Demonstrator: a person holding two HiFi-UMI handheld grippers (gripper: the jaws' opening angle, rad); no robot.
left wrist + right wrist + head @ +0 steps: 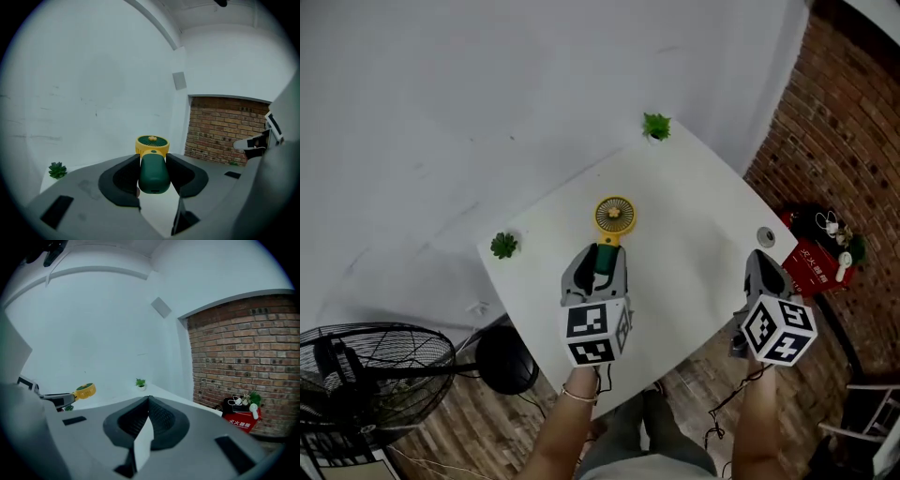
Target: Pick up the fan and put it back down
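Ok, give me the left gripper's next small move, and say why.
Probably ease the left gripper down until the fan rests on the white table. Its jaws are shut on the green handle, and the fan seems to hang clear of the tabletop.

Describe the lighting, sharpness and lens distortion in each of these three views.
Head view: soft, even light, faint shadows, the fan sharp, the brick wall bowed near the edge. Left gripper view: fisheye circle with black corners, the fan close and crisp, no glare. Right gripper view: same fisheye, a cooler bluish cast, brick courses curved.
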